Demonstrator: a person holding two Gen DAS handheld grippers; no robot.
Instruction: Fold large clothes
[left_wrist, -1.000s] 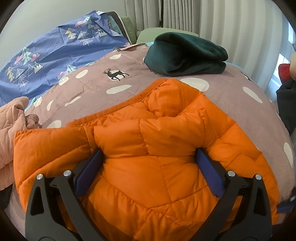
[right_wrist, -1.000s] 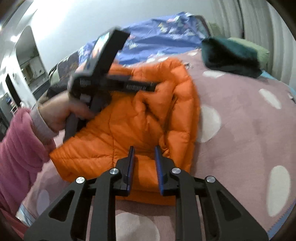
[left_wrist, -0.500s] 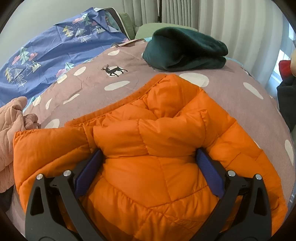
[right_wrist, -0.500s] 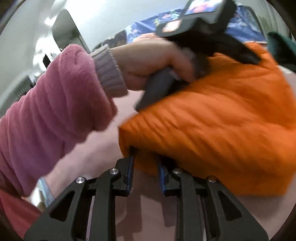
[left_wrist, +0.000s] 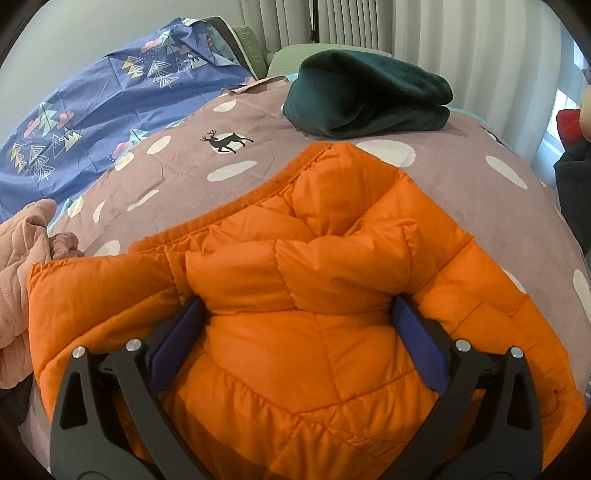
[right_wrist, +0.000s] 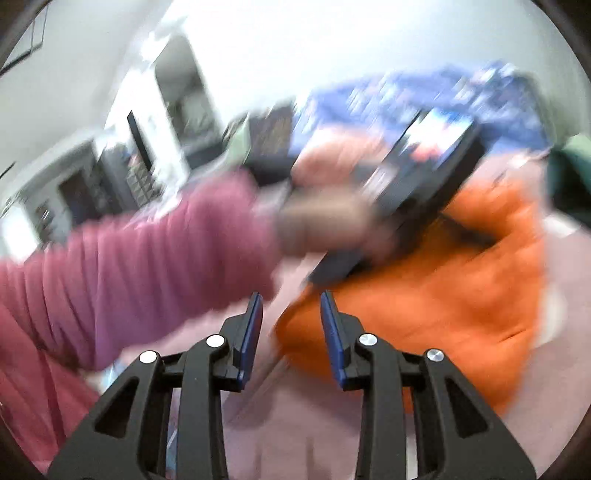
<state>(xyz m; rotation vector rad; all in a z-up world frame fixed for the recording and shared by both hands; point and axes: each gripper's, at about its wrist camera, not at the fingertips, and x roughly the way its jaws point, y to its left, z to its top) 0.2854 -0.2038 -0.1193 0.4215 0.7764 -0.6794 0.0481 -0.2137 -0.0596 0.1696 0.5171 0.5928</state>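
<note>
Your left claw holds the orange jacket down on the bed

Your left claw (left_wrist: 297, 347) hugs a fat puff of the orange jacket (left_wrist: 332, 295), likely to pin it while you fold; your right claw (right_wrist: 291, 328) has just been opening, with nothing between its pads; the jacket looks puffy and half folded on the pink bed (left_wrist: 480, 192); farther off sits a green blanket (left_wrist: 369, 96).

The orange puffer jacket (left_wrist: 303, 314) lies bunched on the mauve spotted bedspread (left_wrist: 177, 173), quilted panels puffed up, its ribbed edge running toward the bedspread's deer print. Its far end stops just short of the folded dark green garment (left_wrist: 369, 99).
</note>
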